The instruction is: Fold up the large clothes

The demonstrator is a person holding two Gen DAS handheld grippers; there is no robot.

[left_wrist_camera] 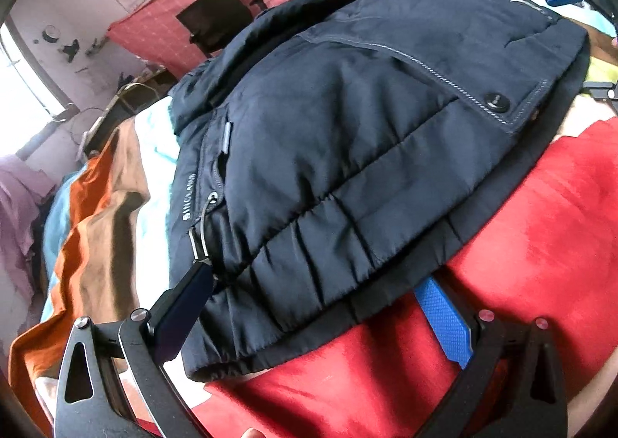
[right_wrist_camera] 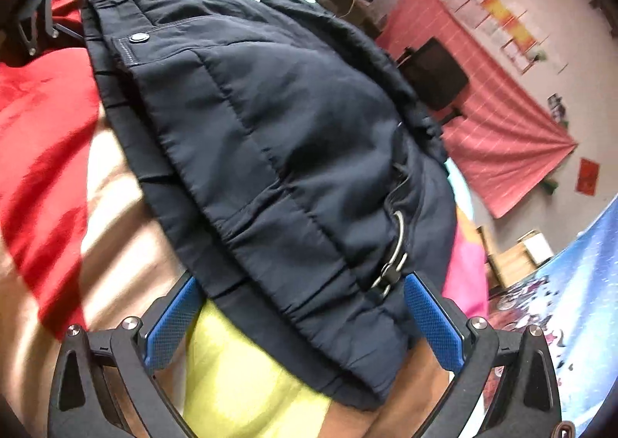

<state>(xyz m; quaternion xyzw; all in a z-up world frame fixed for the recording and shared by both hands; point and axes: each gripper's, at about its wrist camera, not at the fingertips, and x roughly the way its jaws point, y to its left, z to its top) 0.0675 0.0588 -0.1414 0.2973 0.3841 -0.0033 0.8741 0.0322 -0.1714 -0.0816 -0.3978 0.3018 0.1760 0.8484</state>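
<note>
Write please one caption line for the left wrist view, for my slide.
Open left gripper straddling the hem of a folded navy padded jacket lying on a multicoloured bedspread.

Pale lettering (left_wrist_camera: 189, 198) runs along the zipper edge of the navy jacket (left_wrist_camera: 347, 129), at about nine o'clock in the left wrist view. It is too blurred to read surely.

Both claws share one build. The left gripper (left_wrist_camera: 316, 306) has black angular arms with triangular cut-outs, round silver screw heads at the pivots, and textured blue pads (left_wrist_camera: 444, 326) lining the fingers. The right gripper (right_wrist_camera: 305, 318) has the same black frame, silver screws and dimpled blue pads (right_wrist_camera: 432, 326).
</note>
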